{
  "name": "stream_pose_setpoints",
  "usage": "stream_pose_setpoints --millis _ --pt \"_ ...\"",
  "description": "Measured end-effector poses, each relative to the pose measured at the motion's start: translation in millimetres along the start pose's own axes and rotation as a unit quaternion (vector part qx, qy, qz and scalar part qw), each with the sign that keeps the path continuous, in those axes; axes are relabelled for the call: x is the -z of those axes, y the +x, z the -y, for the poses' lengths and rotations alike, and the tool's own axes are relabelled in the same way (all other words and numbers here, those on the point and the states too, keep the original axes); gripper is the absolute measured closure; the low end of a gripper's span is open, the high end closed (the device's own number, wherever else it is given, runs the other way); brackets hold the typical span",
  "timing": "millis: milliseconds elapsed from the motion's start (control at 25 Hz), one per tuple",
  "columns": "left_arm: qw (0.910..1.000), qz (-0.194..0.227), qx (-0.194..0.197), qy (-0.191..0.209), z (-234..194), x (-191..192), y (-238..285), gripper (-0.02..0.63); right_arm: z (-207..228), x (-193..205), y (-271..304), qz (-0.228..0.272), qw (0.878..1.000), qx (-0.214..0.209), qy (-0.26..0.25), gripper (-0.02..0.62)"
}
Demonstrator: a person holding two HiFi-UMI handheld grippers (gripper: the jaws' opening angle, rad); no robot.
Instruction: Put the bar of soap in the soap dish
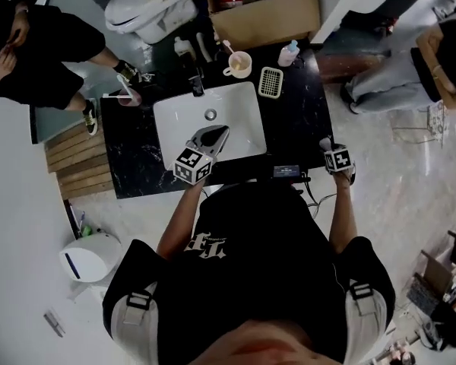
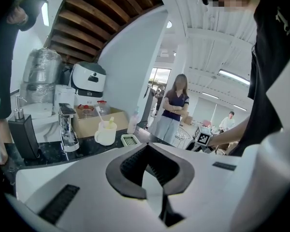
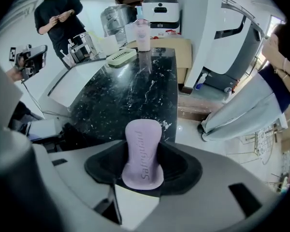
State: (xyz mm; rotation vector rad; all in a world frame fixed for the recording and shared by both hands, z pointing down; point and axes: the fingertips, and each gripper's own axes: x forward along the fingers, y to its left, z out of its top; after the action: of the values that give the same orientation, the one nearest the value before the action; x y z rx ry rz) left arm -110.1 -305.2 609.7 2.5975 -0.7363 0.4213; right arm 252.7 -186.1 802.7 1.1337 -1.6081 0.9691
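A lilac bar of soap (image 3: 141,144) stands lengthwise between the jaws of my right gripper (image 3: 144,164), which is shut on it and points steeply down over the near right corner of the black marble counter (image 3: 125,100). The head view shows that gripper (image 1: 327,147) at the counter's front right; the soap is hidden there. A pale green slotted soap dish (image 1: 270,82) lies at the counter's back right, also visible as the soap dish (image 3: 122,57) and soap dish (image 2: 129,140). My left gripper (image 1: 216,134) hovers over the sink, and the left gripper (image 2: 147,151) has its tips together, holding nothing.
A white sink (image 1: 167,120) with a faucet (image 1: 197,82) fills the counter's middle. A mug with a toothbrush (image 1: 238,65), a small bottle (image 1: 289,52) and a cardboard box (image 1: 266,14) stand behind. A dark flat device (image 1: 286,171) lies at the front edge. People stand left and right.
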Motion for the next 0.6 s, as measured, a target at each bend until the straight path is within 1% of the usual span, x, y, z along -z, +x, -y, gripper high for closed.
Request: stream_pose_setpoints --millis 160,280,440,600 --pt "0.9999 0.000 -0.012 -0.005 1 9 -7 0.598 -4 -5 2 0.003 1.000 -0.002 0.004 0.390" --pt "0.9996 0.002 -0.024 -0.011 1 14 -17 0.598 -9 -9 -2 0.017 1.000 -0.009 0.011 0.391" --pt "0.9990 0.012 -0.041 -0.013 -2 13 -27 0.598 -15 -26 -12 0.032 0.999 -0.012 -0.002 0.391" --pt "0.9984 0.020 -0.053 -0.010 -6 10 -35 0.598 -22 -55 -29 0.067 0.998 -0.012 -0.012 0.391"
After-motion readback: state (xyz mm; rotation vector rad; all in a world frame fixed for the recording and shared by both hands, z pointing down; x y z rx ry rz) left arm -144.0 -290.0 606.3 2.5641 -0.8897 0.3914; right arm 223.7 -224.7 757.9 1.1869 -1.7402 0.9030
